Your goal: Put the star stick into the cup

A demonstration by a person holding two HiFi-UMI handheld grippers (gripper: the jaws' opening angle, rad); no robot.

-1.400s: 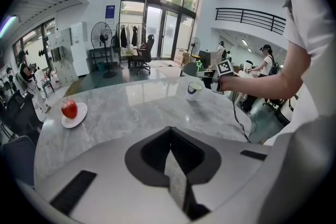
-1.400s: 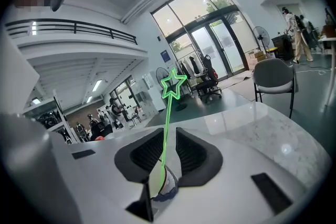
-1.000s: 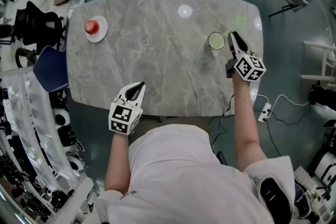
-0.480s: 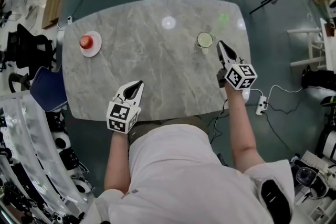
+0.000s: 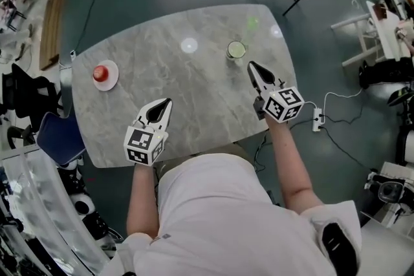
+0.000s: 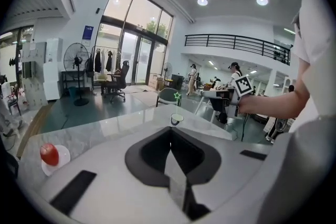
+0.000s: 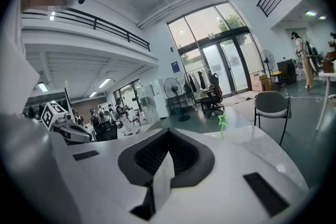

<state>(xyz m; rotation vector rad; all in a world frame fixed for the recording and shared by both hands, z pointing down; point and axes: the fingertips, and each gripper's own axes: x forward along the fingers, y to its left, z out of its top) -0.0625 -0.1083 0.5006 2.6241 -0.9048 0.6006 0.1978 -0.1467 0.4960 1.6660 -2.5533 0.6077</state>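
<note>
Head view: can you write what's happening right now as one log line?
star stick: looks to stand in cup | left gripper: shut, empty | right gripper: shut, empty, beside cup

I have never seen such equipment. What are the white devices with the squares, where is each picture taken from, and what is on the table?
There is no robot: a person holds a tool in each hand, the left claw and the right claw. The marker cubes are part of them. One picture comes from a camera on the person's head, looking down; the other two from a camera on each claw. On the marble table stand a cup with the green star stick in it, and a small plate with a red round thing. Both claws are shut and hold nothing.
</note>
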